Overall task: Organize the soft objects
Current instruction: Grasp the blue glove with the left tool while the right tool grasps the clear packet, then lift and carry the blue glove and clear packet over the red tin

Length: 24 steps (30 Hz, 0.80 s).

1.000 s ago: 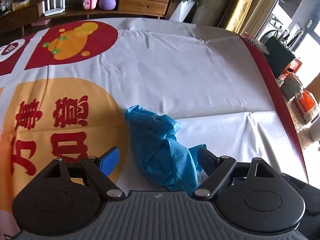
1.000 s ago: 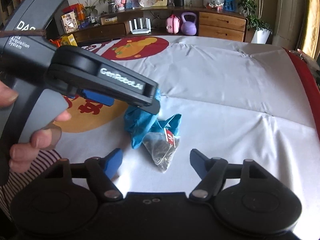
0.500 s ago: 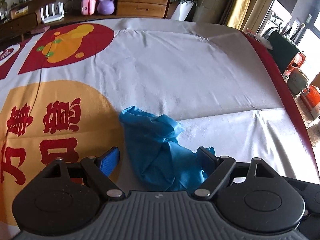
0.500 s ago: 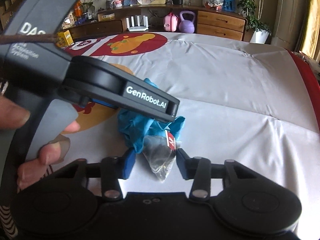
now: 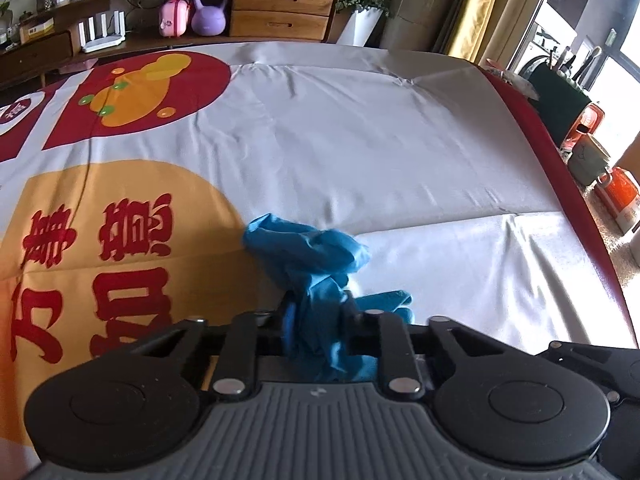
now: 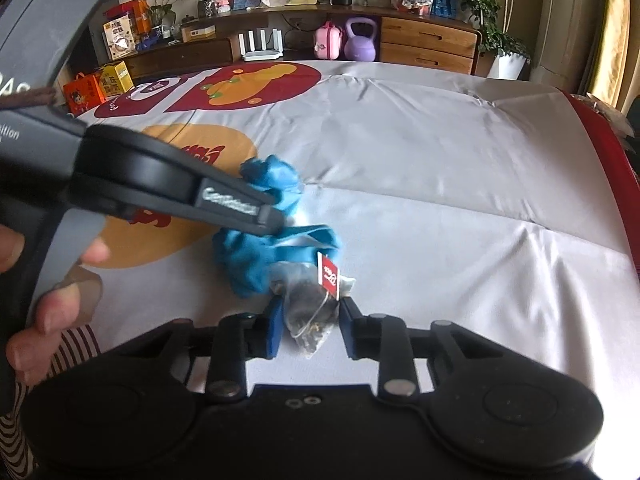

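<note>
L gripper (image 5: 318,320) clamps blue glove (image 5: 308,252); R gripper (image 6: 308,320) pinches tea bag (image 6: 310,304). Glove touches bag, stretching toward 11 o'clock.

The left gripper (image 5: 318,322) is seen from its own wrist view with its two blue-padded fingers (image 5: 289,324) drawn close together, clamped on a crumpled blue rubber glove (image 5: 308,248). In the right wrist view the same gripper (image 6: 276,220) is held out from the left, angled down toward the right, its black body gripped by the person's left hand (image 6: 52,280), of which a thumb and curled fingers are seen. The right gripper (image 6: 308,320) is held low and near, its blue pads (image 6: 275,330) pressed against either side of a translucent pyramid tea bag (image 6: 310,312).
</note>
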### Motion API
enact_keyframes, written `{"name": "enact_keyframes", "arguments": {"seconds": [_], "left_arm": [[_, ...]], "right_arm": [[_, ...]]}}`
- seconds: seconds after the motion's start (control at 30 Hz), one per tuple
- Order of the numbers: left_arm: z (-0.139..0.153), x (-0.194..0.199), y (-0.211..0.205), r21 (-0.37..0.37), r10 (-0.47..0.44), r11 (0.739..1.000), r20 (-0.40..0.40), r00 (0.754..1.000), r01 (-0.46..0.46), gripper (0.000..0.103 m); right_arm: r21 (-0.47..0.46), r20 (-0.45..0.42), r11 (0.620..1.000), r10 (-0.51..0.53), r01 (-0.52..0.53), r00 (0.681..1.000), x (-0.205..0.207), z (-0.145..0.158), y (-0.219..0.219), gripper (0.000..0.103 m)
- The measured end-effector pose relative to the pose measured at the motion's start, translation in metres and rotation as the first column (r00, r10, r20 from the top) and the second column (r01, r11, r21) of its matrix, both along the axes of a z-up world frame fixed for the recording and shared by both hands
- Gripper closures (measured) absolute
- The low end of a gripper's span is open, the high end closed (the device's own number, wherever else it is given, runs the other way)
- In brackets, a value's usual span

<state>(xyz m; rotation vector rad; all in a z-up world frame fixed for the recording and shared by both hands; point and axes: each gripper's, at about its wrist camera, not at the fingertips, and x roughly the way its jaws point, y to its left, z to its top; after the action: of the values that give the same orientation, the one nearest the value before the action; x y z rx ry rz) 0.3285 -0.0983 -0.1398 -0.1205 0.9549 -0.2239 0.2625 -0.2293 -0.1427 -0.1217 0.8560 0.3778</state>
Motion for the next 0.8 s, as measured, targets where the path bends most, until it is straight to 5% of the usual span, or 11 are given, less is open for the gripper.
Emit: {"name": "enact_keyframes", "arguments": {"seconds": [0.33,0.8], "left_arm": [[0.017,-0.02,0.018,-0.003,0.012,1.0,0.011,1.0,-0.012,0.09],[0.05,-0.067,0.058,-0.007,0.053,0.999,0.032,0.998,-0.053,0.09]], "right_arm": [[0.008,0.012,0.998,-0.065,0.064,0.998,-0.005,0.011,-0.005,0.1],[0.069,0.027,0.997,-0.048,0.046,0.998,-0.04,0.054,0.007,0.101]]}}
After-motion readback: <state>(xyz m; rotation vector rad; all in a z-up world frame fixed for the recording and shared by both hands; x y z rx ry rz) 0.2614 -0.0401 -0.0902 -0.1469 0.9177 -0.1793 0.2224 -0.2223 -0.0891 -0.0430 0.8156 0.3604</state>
